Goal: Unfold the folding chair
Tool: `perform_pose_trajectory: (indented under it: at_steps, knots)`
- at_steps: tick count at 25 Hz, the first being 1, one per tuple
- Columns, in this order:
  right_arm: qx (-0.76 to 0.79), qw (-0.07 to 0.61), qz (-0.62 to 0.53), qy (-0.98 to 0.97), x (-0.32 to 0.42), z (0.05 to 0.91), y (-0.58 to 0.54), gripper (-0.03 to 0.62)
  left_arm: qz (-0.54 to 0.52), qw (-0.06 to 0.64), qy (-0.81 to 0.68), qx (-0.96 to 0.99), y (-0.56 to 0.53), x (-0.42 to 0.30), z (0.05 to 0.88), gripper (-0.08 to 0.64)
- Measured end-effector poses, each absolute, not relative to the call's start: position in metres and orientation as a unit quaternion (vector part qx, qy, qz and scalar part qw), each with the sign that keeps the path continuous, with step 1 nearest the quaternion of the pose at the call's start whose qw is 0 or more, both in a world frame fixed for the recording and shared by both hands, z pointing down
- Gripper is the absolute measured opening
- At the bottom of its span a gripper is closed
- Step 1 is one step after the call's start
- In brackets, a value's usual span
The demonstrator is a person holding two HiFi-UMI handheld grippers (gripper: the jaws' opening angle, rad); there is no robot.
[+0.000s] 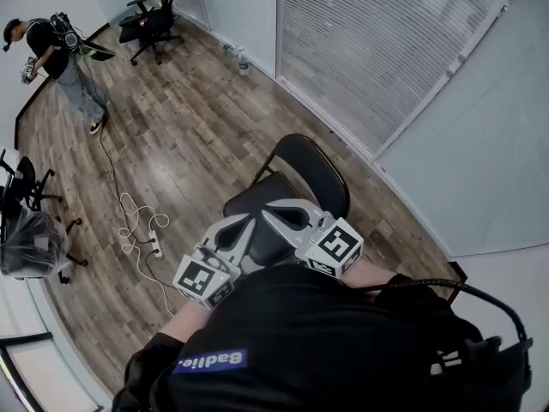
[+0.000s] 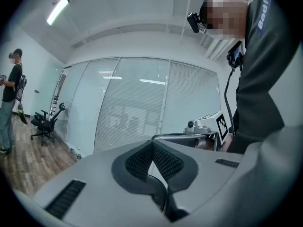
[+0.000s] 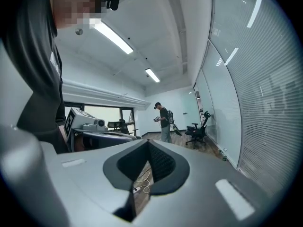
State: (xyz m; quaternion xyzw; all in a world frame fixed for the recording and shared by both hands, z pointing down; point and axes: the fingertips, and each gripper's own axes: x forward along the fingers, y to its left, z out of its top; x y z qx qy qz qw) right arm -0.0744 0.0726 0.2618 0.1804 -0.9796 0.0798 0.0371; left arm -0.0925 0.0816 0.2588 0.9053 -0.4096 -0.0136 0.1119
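**Views**
- Head view only: the folding chair (image 1: 296,178) stands opened on the wood floor (image 1: 197,136), directly in front of the person. Its black seat is level and its rounded black backrest rises on the side toward the glass wall (image 1: 386,50).
- The left gripper (image 1: 249,226) and the right gripper (image 1: 270,216) are held above the near edge of the seat, with their tips turned toward each other and almost meeting. From above it cannot be told whether either one touches the seat.
- Left gripper view: the jaws are clenched, pad against pad, with nothing between them. Beyond them are the marker cube (image 2: 221,124) of the right gripper and the person's dark sleeve (image 2: 265,79).
- Right gripper view: the jaws are clenched and empty. This view alone shows the ceiling light strips (image 3: 113,37).

**Surface and room**
- The floor is wood plank. The glass wall carries white slatted blinds.
- A white cable with a power strip (image 1: 141,234) lies in loops on the floor to the left of the folding chair.
- A bottle (image 1: 243,58) stands at the foot of the wall.
- A black office chair (image 1: 150,20) is at the far end, and a second person (image 1: 56,58) stands near it.
- A plastic-covered chair (image 1: 30,239) stands at the left edge.
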Motion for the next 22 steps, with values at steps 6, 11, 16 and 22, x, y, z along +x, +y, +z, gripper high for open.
perform_pose_trajectory:
  at_steps: [6, 11, 16, 22]
  knots:
    - [0.172, 0.045, 0.084, -0.980, -0.0742, 0.2663, 0.0716, 0.002, -0.014, 0.110, -0.407, 0.907, 0.0807, -0.0907, 0.2623, 0.005]
    - [0.173, 0.052, 0.086, -0.980, -0.0730, 0.2665, 0.0722, 0.002, -0.005, 0.113, -0.403, 0.908, 0.0823, -0.0909, 0.2597, 0.005]
    - [0.174, 0.050, 0.090, -0.979, -0.0720, 0.2690, 0.0710, 0.002, -0.003, 0.115, -0.400, 0.909, 0.0816, -0.0858, 0.2613, 0.005]
    - [0.177, 0.051, 0.092, -0.979, -0.0689, 0.2684, 0.0716, 0.001, -0.010, 0.109, -0.404, 0.908, 0.0791, -0.0852, 0.2619, 0.005]
